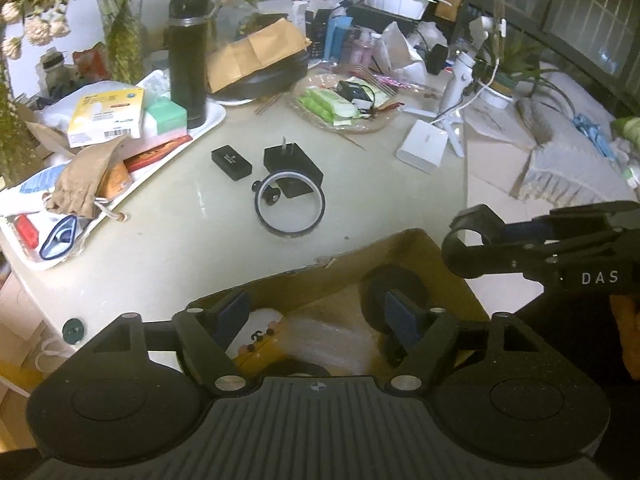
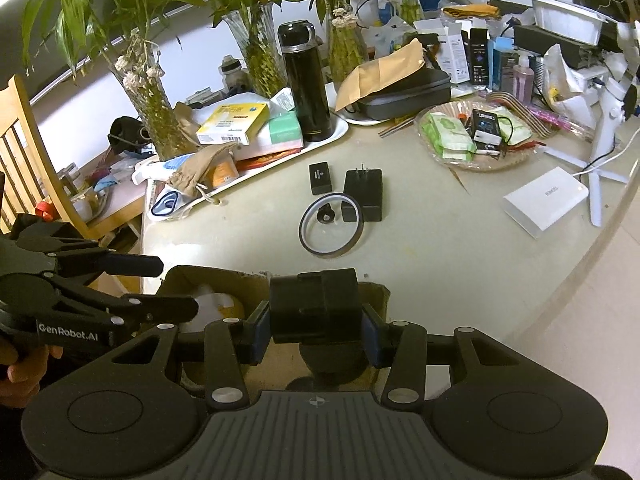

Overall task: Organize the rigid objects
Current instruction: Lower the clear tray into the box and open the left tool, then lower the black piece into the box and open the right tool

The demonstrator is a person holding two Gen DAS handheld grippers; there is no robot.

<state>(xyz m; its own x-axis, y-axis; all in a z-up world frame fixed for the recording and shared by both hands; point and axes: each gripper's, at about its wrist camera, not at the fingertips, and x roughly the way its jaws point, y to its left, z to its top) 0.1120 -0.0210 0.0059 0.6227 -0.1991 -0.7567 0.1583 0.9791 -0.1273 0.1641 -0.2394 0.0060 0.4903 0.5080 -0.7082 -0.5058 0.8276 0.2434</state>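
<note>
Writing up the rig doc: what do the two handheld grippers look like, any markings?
Both are matte black plastic. The left gripper and right gripper each have dark blue finger pads, scissor-style linkage arms with silver pivot screws, two round discs flanking a ribbed grey centre plate with a small crosshair mark. White lettering: "GenRobot.AI" on the left one's side, "DAS" on the right's. No cables or sleeves visible.

Glossy table (image 2: 440, 248), matt cardboard box (image 1: 420, 248), prob. plastic black charger (image 2: 364, 194).

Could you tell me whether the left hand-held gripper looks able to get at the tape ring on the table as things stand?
Probably yes. The left hand-held gripper is open and empty above the cardboard box, and the table between it and the tape ring is bare.
</note>
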